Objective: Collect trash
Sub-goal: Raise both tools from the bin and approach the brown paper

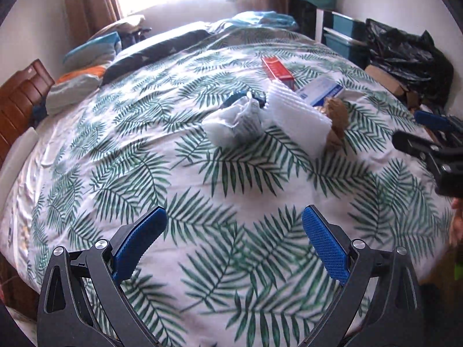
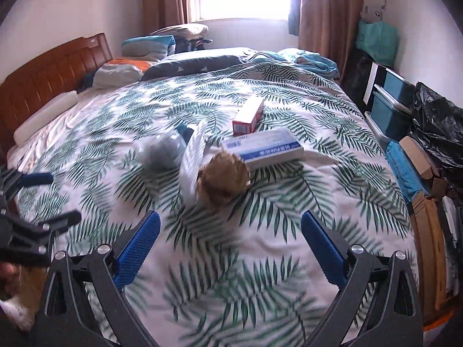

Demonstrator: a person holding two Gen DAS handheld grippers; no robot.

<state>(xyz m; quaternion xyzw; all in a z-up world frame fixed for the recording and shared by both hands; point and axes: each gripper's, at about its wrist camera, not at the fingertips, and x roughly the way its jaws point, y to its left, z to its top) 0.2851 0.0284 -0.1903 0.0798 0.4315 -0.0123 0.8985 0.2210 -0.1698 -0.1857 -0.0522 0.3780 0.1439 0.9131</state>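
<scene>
While both grippers hang over it, one bed fills each view, its leaf-print duvet bare directly under and between the jaws. One wooden headboard stands far left of the right jaws. One black bag sits off the bed, far right of them, partly cut by the frame edge. Pillows: about four piled far ahead-left, overlapping, count unsure.

Trash: five pieces, one cluster ahead of both sets of jaws, none touched.
- one blue-white box, ahead of right jaws, slightly right
- one white corrugated sheet, ahead of left jaws, seen edge-on and blurred from the right wrist
- one red box, farthest ahead
- one white wad, ahead of left jaws, just left of the sheet; blurred grey in right view
- one brown paper ball, nearest to right jaws, touching the blue-white box; half hidden behind the sheet in left view

One blue item behind the wad, mostly hidden, can't identify.

Left gripper: jaws spread wide, nothing between them. Right gripper: jaws wide apart, nothing between them. Each shows at the other view's edge, cut off. Clutter right of the bed is too jumbled to count.
</scene>
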